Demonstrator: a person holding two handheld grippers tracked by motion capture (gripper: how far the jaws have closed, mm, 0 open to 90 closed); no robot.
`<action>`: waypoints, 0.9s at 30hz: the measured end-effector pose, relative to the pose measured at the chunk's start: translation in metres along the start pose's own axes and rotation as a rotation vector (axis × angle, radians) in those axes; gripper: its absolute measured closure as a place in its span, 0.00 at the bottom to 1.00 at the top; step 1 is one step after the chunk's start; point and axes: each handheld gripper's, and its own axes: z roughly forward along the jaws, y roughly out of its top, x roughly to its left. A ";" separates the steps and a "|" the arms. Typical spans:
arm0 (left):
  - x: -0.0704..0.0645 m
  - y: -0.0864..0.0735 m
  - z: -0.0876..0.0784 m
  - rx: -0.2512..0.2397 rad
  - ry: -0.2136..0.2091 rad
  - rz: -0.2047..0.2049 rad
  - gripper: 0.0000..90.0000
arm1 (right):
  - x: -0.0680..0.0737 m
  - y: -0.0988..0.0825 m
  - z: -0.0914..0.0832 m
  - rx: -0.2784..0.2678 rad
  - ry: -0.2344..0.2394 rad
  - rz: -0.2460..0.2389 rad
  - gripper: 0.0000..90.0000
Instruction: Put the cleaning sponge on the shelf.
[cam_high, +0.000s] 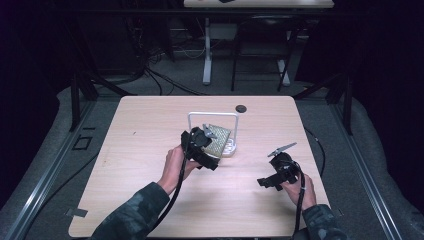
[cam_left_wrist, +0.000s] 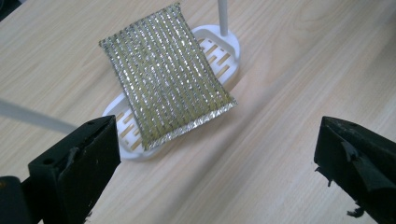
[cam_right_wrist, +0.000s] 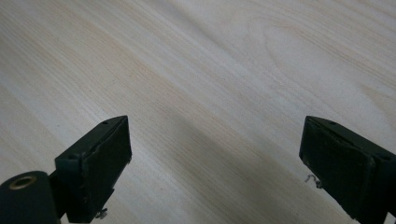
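Note:
A glittery silver-and-yellow scrub sponge (cam_left_wrist: 166, 74) lies tilted across a white slotted rack base (cam_left_wrist: 224, 56), which has a thin white hoop handle (cam_high: 212, 115). In the high view the sponge (cam_high: 219, 136) sits just past my left gripper (cam_high: 207, 145), near the table's middle. My left gripper (cam_left_wrist: 215, 172) is open, its jaws wide apart, a short way back from the sponge and holding nothing. My right gripper (cam_high: 267, 181) rests low over bare wood at the right front. In its own view the right gripper (cam_right_wrist: 215, 177) is open with only tabletop between the jaws.
The light wooden table (cam_high: 150, 200) has a small dark round disc (cam_high: 241, 108) near its far edge. Beyond the table are dark floor, cables and the legs of another table (cam_high: 207, 55). Metal rails run along both sides.

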 end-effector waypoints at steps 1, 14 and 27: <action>0.002 -0.003 -0.003 -0.002 -0.001 -0.004 0.00 | 0.000 0.000 0.000 0.001 0.002 -0.002 0.09; 0.023 -0.049 -0.032 0.003 0.036 -0.024 0.00 | 0.000 0.000 0.001 -0.001 -0.004 -0.010 0.09; 0.042 -0.101 -0.046 0.034 0.064 -0.089 0.00 | 0.001 0.000 0.001 0.008 -0.011 -0.016 0.09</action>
